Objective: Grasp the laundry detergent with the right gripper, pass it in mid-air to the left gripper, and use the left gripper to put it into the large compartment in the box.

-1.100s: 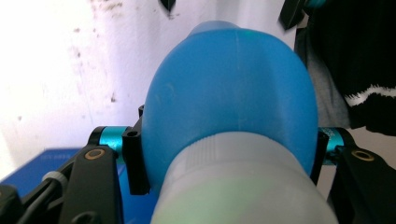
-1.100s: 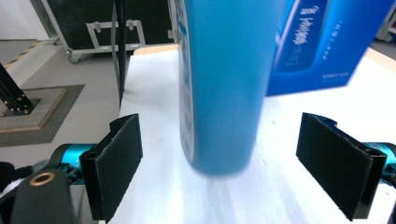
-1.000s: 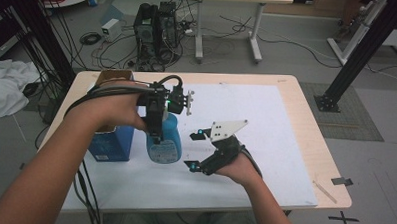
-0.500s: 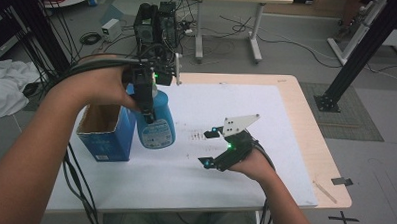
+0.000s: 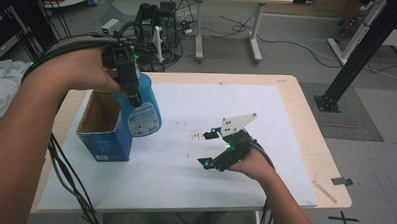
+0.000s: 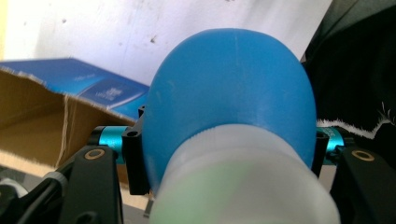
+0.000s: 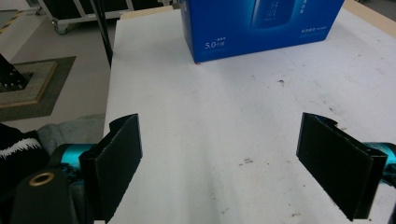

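The left tool (image 5: 132,89) pinches a blue bottle (image 5: 142,107) just below its pale cap, one jaw pressed to each side, and holds it in the air over the left part of the counter (image 5: 306,121). From the high view the bottle hangs slightly tilted, cap end up at the tool and rounded base down toward the person, its long axis close to upright. Its label faces the near side. In the left gripper view the bottle (image 6: 229,98) runs straight away from the camera, base farthest off.

Right beside the bottle on its left stands an open blue carton (image 5: 105,131), top flaps apart and brown inside showing; the bottle's lower half overlaps the carton's right wall in the high view, and whether they touch cannot be told. The carton is the only thing close enough to hinder the bottle.

The right tool (image 5: 208,149) lies low near the counter's middle, jaws spread wide with nothing between them, pointing toward the carton (image 7: 261,25), well apart from it. A white sheet (image 5: 266,109) covers most of the counter and is bare to the right of and behind the bottle. Cables (image 5: 67,172) hang over the near left edge.
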### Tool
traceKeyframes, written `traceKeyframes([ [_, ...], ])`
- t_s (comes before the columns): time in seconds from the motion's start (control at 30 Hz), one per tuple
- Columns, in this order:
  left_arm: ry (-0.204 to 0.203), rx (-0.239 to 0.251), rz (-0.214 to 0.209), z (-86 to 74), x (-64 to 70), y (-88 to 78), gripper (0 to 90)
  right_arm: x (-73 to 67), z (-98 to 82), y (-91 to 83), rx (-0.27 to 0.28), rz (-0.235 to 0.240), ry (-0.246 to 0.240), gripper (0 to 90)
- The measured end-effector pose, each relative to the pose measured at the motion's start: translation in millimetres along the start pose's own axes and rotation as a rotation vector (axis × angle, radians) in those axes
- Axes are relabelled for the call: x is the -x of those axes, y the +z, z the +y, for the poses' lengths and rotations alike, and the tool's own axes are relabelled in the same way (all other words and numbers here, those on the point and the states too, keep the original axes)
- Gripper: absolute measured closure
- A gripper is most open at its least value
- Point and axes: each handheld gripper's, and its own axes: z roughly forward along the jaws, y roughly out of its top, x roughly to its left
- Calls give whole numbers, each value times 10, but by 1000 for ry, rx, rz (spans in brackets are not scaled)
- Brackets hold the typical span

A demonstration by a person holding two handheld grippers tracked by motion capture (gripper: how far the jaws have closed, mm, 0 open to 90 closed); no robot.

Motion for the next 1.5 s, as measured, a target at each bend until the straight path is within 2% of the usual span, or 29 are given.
traceKeyframes([
  [0.07,-22,2,-5,-45,-27,-33,380,1,-3,11,2,2,1,135],
  [0.13,-42,2,-2,-96,-60,-74,380,-5,-5,8,-19,7,14,135],
  [0.2,-59,4,-7,-151,-107,-114,380,14,-7,16,-18,4,-5,135],
  [0.3,-100,24,-15,-241,-169,-152,380,13,-9,15,-22,5,-6,135],
  [0.33,-98,18,-12,-269,-199,-169,381,15,-9,17,-21,7,-10,135],
  [0.5,-167,21,-7,-402,-301,-205,380,13,-13,24,-27,6,-6,135],
  [0.57,-177,10,-9,-438,-345,-217,380,14,-15,27,-28,8,-4,135],
  [0.6,-207,16,-12,-478,-375,-217,381,9,-22,25,-33,8,-1,135],
  [0.63,-218,19,-13,-498,-392,-217,380,17,-17,34,-28,10,-4,135],
  [0.77,-285,33,-11,-593,-471,-207,380,21,-27,44,-30,8,-3,135],
  [0.83,-301,21,-10,-637,-521,-213,380,21,-29,46,-30,9,1,135],
  [0.93,-349,27,-9,-704,-582,-210,380,20,-30,49,-30,8,5,135],
  [1.03,-372,19,-6,-752,-639,-201,380,25,-31,58,-32,8,1,135],
  [1.1,-405,26,0,-775,-667,-186,380,26,-32,67,-31,5,1,135],
  [1.13,-403,17,5,-787,-687,-183,380,30,-33,71,-30,8,0,135],
  [1.17,-413,18,7,-798,-703,-169,380,31,-32,72,-33,9,0,135],
  [1.2,-442,26,8,-807,-714,-150,380,30,-31,75,-36,8,3,135],
  [1.23,-442,26,8,-807,-714,-150,380,30,-31,75,-36,8,3,135],
  [1.37,-508,3,16,-837,-796,-69,380,35,-27,86,-31,3,3,135],
  [1.47,-523,3,17,-836,-807,-31,380,36,-26,88,-36,6,3,135],
  [1.5,-539,10,10,-848,-834,14,380,31,-22,93,-31,2,3,135],
])
